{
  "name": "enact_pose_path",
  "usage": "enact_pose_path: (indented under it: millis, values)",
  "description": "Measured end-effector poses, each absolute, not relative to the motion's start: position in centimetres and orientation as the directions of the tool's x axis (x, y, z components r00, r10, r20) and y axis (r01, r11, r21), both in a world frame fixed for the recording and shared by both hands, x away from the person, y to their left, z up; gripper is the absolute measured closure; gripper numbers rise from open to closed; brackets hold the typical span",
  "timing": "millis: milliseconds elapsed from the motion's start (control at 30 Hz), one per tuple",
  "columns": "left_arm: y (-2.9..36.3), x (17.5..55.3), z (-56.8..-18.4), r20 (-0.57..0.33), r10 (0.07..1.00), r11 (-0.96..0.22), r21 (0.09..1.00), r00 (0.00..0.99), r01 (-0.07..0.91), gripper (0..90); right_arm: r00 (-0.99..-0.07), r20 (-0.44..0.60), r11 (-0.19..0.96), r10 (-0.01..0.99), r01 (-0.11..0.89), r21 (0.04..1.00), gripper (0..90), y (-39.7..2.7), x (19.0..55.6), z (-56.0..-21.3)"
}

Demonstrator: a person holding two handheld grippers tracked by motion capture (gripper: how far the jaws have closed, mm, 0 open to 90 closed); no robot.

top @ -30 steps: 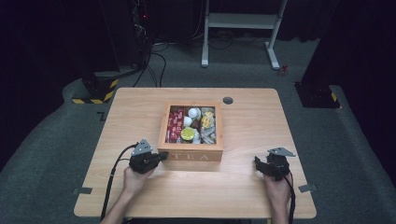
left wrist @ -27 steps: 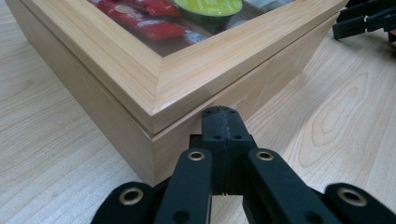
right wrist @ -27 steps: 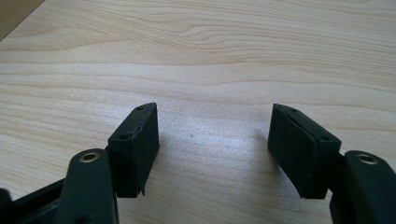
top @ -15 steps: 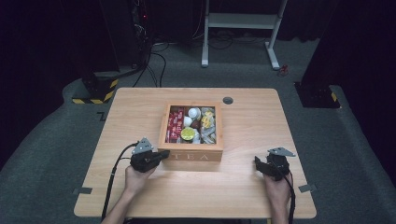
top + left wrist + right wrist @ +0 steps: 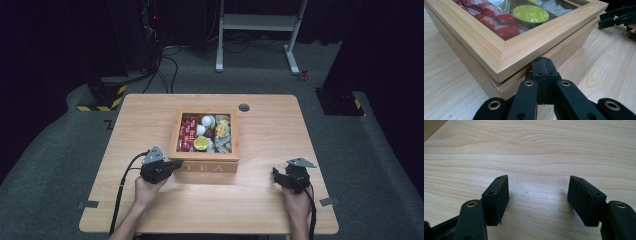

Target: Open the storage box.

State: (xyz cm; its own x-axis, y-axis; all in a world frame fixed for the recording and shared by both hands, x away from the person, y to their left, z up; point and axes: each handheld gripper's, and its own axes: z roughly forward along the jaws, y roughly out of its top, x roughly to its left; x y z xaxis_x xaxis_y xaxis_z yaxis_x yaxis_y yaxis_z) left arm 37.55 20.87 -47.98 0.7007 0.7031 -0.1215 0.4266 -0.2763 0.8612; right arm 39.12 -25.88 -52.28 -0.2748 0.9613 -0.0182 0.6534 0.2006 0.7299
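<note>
A wooden tea box lettered TEA sits mid-table, its windowed lid down. Through the window I see red sachets, a yellow-green capsule, white cups and tea bags. My left gripper is shut with nothing between its jaws. In the left gripper view its tips rest at the box's front left corner, right by the seam between lid and base. My right gripper stands open low over bare wood to the right of the box. Nothing lies between its fingers.
The wooden table has a round cable hole behind the box. Dark floor, cables and a white desk frame lie beyond the far edge. In the left gripper view the right gripper shows far off.
My left gripper has crept a little to the right, up against the box's front left corner. The right gripper has stayed put.
</note>
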Motion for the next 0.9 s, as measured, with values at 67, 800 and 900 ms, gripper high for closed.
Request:
enact_pose_path:
  millis: [67,800,900]
  values:
    - [20.9,37.5,-47.9,-0.127,0.703,-0.27,0.863,0.699,0.428,90.0,-0.275,-0.018,0.201,0.961,0.653,0.73,33.7,-25.9,39.1,-52.3]
    - [20.4,38.0,-46.1,-0.099,0.709,-0.264,0.881,0.698,0.393,90.0,-0.275,-0.018,0.201,0.961,0.654,0.73,33.5,-25.9,39.1,-52.3]
    - [20.4,38.1,-45.7,-0.089,0.709,-0.268,0.884,0.7,0.384,90.0,-0.275,-0.018,0.201,0.961,0.654,0.73,33.5,-25.9,39.1,-52.3]
